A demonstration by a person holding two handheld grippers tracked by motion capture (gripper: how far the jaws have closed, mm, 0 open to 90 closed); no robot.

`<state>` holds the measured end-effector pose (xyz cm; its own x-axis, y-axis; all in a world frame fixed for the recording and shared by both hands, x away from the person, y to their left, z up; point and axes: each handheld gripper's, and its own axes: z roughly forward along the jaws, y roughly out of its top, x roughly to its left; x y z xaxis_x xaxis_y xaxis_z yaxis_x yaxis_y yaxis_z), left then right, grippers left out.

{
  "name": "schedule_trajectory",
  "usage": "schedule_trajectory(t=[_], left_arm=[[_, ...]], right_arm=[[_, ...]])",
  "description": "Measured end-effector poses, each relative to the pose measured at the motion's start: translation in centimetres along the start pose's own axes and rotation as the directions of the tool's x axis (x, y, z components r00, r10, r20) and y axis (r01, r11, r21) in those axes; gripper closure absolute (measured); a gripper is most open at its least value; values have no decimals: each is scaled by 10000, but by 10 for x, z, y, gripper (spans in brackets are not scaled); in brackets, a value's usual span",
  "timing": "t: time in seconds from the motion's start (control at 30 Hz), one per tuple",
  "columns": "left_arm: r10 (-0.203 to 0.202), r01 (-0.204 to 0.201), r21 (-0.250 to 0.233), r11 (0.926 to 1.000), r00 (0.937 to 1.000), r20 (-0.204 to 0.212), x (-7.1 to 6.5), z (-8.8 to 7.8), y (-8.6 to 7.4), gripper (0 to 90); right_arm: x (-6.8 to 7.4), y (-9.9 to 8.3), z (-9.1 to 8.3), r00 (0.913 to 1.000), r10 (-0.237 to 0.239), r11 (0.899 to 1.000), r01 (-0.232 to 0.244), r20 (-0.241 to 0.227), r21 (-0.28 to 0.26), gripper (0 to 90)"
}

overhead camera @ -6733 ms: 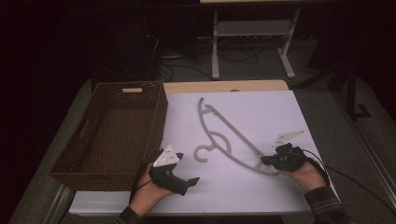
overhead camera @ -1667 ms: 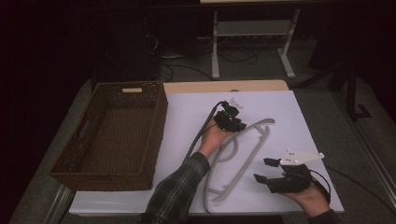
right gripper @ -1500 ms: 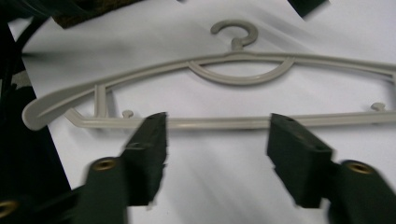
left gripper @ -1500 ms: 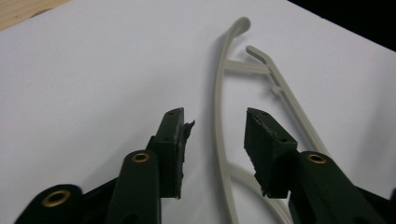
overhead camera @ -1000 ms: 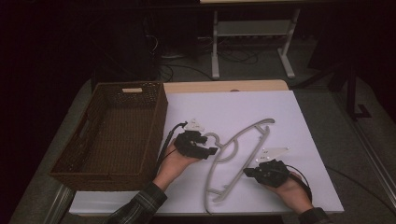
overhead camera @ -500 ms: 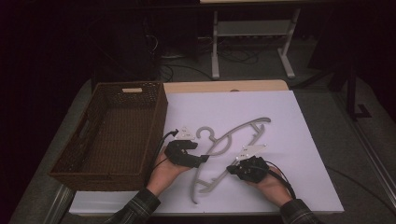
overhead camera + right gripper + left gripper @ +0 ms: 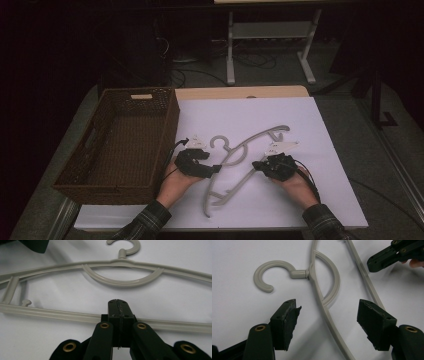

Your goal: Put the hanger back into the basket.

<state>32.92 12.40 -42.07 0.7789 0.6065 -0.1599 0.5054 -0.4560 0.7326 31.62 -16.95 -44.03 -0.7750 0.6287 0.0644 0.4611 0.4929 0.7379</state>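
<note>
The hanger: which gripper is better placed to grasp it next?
Probably the left gripper: its jaws stand open astride the hanger arm near the hook. The right gripper is shut, its tips over the hanger's bar.

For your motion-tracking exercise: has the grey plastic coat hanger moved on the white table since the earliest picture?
Yes. The grey plastic coat hanger has turned and slid toward the brown woven basket and the table's near edge; its hook now lies close to the basket's wall.

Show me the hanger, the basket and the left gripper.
hanger (image 7: 250, 143), high view, on its upper arm.
basket (image 7: 172, 120), high view, on its right wall.
left gripper (image 7: 328, 315), left gripper view, midway between its open jaws.
</note>
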Motion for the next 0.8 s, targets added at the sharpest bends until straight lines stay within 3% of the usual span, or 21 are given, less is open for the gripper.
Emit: schedule_trajectory(t=[0.13, 0.4, 0.8], left_arm=[[-21, 21, 21, 10000, 10000, -7, 1, 0, -1, 323], [-8, 7, 119, 9999, 10000, 41, 1, 3, -2, 323], [77, -90, 571, 9983, 9997, 231, 2, 20, -4, 330]], right_arm=[[4, -1, 7, 9997, -225, 9990, 229, -97, 389, 899], [4, -5, 12, 9998, -178, 9980, 183, -85, 610, 899], [4, -6, 12, 9999, -106, 9984, 110, -78, 547, 900]])
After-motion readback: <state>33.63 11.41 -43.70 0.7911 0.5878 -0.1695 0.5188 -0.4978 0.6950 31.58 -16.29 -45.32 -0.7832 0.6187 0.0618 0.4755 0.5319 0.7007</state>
